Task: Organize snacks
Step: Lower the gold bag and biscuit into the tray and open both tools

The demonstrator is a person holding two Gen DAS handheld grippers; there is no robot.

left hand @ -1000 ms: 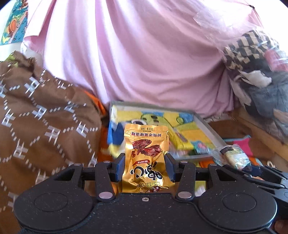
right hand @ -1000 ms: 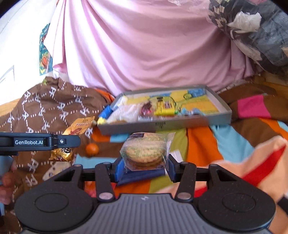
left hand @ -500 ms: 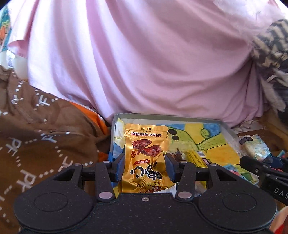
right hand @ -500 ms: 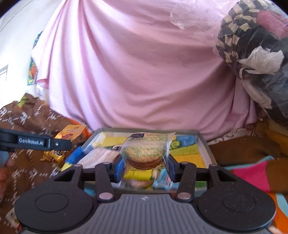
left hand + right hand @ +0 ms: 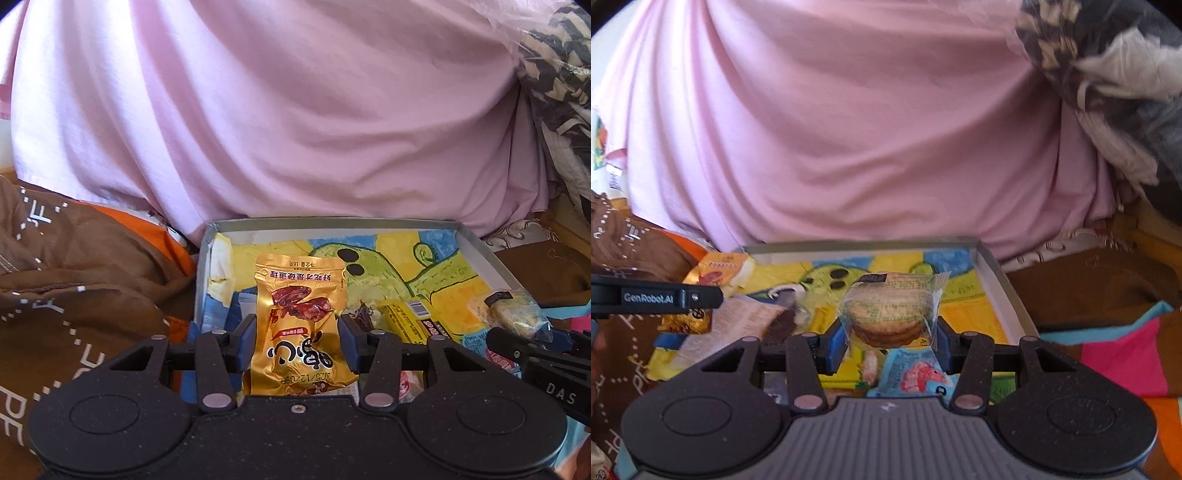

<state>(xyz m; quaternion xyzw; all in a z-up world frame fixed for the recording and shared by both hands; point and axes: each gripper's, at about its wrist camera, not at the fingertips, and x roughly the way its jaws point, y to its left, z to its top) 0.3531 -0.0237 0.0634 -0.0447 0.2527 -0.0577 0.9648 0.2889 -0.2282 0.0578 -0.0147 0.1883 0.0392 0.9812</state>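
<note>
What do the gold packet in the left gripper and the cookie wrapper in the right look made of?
Gold packet: likely metallised foil film; it looks shiny, crinkled and opaque. Cookie wrapper: clear thin plastic film; the stacked cookies show through it, and printed text runs across its front.

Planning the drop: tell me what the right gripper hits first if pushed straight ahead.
Probably the far wall of the grey cardboard tray; the right gripper, clamping the clear-wrapped round biscuit pack, may clear it and meet the pink draped cloth.

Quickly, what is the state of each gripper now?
Left gripper: closed on the gold snack packet.
Right gripper: closed on the clear-wrapped biscuit pack.
</note>
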